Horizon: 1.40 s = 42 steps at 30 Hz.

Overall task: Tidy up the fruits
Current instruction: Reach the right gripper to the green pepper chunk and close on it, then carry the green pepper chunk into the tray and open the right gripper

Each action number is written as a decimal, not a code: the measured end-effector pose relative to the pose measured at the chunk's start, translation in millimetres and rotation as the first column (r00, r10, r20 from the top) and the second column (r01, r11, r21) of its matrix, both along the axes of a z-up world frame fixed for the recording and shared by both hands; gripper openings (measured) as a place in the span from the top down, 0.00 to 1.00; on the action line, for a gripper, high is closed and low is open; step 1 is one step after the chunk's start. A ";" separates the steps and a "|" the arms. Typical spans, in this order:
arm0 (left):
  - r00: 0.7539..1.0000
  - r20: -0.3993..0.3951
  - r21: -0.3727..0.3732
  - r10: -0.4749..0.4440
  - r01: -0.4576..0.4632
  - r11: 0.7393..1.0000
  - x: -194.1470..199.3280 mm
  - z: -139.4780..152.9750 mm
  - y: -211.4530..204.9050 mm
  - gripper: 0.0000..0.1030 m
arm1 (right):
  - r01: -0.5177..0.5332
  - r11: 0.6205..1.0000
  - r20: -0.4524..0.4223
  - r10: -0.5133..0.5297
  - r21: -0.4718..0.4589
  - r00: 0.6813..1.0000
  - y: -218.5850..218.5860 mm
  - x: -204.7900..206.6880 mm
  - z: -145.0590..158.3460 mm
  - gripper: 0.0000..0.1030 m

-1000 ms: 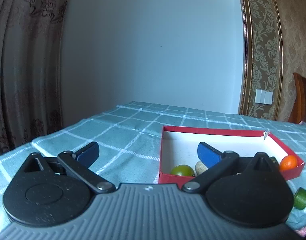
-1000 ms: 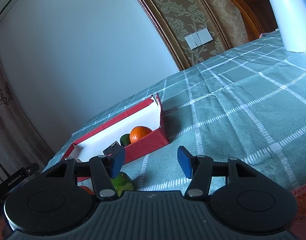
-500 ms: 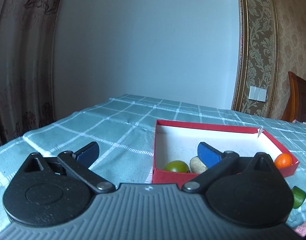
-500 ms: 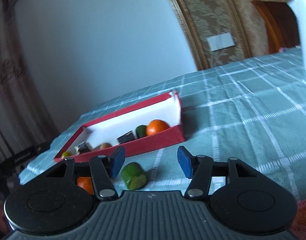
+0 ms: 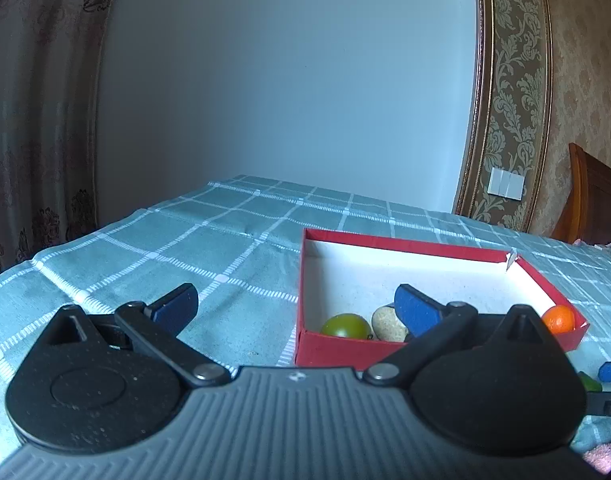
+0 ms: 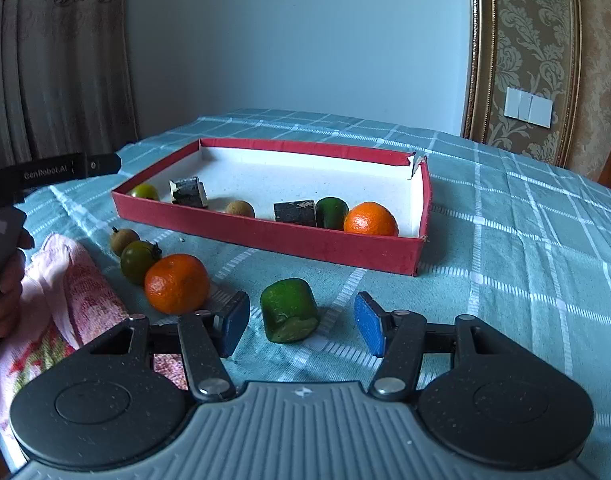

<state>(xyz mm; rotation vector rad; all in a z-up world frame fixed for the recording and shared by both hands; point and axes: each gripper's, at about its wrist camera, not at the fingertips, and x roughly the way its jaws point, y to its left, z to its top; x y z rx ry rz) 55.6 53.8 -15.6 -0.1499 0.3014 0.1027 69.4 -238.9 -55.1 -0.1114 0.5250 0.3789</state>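
Oranges: you have two; one orange (image 6: 370, 219) lies in the right end of the red box (image 6: 265, 236), and one loose orange (image 6: 176, 283) lies on the desk (image 6: 505, 248) in front of it.
Green pieces: two; one green piece (image 6: 331, 212) is in the box, touching the orange there, and one loose green piece (image 6: 290, 309) lies on the cloth.
Green tomatoes: two; one tomato (image 6: 144, 191) is in the left end of the box, and a loose tomato (image 6: 137, 261) touches the loose orange.
Brown fruits: two; one brown fruit (image 6: 240, 209) is in the box and one (image 6: 123, 240) is outside, just behind the loose tomato.
Dark blocks: two dark blocks (image 6: 188, 191), both in the box.
Right tool: your right tool (image 6: 301, 326) is open, its fingers apart, and the loose green piece lies between the two blue pads without touching them.
Left tool: your left tool (image 5: 293, 306) is open wide and holds nothing; the near left corner of the box is just ahead of its right finger.
Towel: one pink towel (image 6: 65, 292) lies at the left, beside the loose orange.
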 end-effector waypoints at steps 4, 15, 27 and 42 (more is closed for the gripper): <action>1.000 -0.009 -0.003 -0.004 0.004 1.000 1.0 -0.2 -0.6 0.00 | -0.024 0.999 -0.025 0.023 -0.027 0.999 4.3 7.5 -4.6 0.44; 1.000 -0.022 -0.002 -0.002 0.002 1.000 3.4 0.2 -1.1 0.00 | -0.036 0.998 -0.023 0.035 -0.049 0.999 11.2 10.0 -7.9 0.68; 0.999 -0.033 -0.006 0.005 -0.005 1.000 5.4 -0.9 0.3 0.00 | 0.080 0.995 0.105 -0.086 0.065 0.991 -9.7 36.6 43.1 0.68; 0.999 -0.049 -0.013 0.001 -0.001 1.000 8.0 -1.6 1.5 0.00 | 0.211 0.973 0.003 -0.212 0.093 0.977 -28.0 121.0 23.9 0.65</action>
